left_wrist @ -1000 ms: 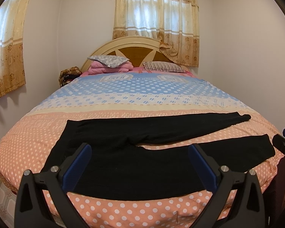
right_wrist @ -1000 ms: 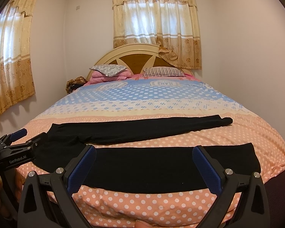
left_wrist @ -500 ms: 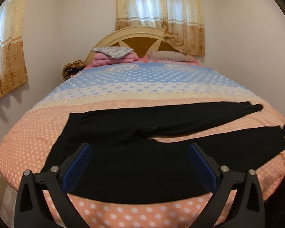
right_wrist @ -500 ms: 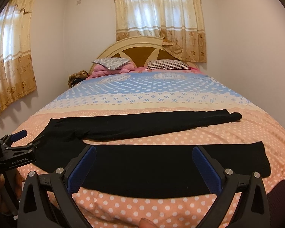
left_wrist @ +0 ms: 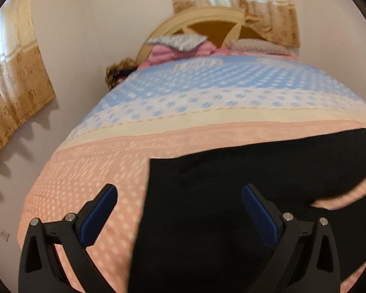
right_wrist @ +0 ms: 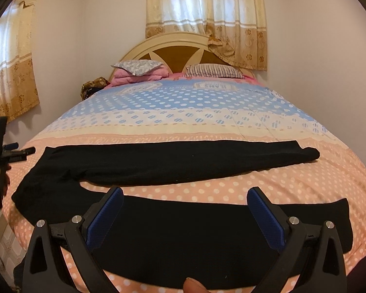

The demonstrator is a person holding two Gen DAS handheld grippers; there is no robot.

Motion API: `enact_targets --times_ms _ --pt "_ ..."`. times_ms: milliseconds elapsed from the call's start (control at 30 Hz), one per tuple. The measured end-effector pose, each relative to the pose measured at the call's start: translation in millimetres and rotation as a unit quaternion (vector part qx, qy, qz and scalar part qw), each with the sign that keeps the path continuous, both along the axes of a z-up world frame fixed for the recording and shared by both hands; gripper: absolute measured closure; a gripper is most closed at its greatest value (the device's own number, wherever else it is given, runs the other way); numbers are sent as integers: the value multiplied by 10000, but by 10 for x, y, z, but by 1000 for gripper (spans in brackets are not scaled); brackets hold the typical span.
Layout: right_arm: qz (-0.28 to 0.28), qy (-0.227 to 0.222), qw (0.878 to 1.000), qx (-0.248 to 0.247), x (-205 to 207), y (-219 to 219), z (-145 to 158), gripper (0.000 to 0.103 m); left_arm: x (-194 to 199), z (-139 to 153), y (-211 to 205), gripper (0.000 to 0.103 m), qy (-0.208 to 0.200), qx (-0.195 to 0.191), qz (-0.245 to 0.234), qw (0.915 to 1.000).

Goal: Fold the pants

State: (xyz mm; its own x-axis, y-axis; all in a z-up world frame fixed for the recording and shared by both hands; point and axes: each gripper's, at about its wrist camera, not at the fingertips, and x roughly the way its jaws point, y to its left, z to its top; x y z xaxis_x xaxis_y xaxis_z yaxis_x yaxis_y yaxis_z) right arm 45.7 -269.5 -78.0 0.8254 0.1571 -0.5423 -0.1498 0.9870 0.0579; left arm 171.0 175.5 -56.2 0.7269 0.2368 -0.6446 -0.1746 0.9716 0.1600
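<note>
Right wrist view: pants (right_wrist: pixel 173 163), black, spread flat across the near end of the bed (right_wrist: pixel 207 112), legs parted in a V.
Long axis: runs crosswise to both grippers, waist at the left, cuffs at the right.
Far leg: straight, cuff (right_wrist: pixel 307 155) toward the right edge.
Near leg: close to the foot edge, cuff (right_wrist: pixel 339 222) at the right.
Waist: left end (left_wrist: pixel 158 195); the blurred left wrist view shows its edge running between the fingers.
Left gripper (left_wrist: pixel 178 217): released, fingers wide, empty; hangs over the waist edge, one finger over bare cover, the other over cloth. Nearer to the waist.
Right gripper (right_wrist: pixel 185 217): released, fingers wide, empty; hangs over the middle of the near leg, cloth below and ahead. Nearer to the cuffs, though these lie well off to its right.
Judged step: approach before the first grasp; nothing folded yet.
Judged need: left takes the waist, right shifts rightward to a cuff, so that one leg can be laid on the other.
Surroundings: pillows (right_wrist: pixel 212 70) and headboard (right_wrist: pixel 173 48) at the far end; curtains (right_wrist: pixel 205 17) behind.
</note>
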Motion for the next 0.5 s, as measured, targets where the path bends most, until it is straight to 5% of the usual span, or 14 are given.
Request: enact_targets --times_ms 267,400,500 --pt "8 313 9992 -239 328 -86 -180 1 689 -415 453 25 751 -412 16 9963" --pt "-2 527 9986 26 499 -305 -196 1 926 -596 557 42 1132 -569 14 9919" --pt "-222 544 9983 -25 631 -578 -132 8 953 -663 637 53 1280 -1055 -120 9861"
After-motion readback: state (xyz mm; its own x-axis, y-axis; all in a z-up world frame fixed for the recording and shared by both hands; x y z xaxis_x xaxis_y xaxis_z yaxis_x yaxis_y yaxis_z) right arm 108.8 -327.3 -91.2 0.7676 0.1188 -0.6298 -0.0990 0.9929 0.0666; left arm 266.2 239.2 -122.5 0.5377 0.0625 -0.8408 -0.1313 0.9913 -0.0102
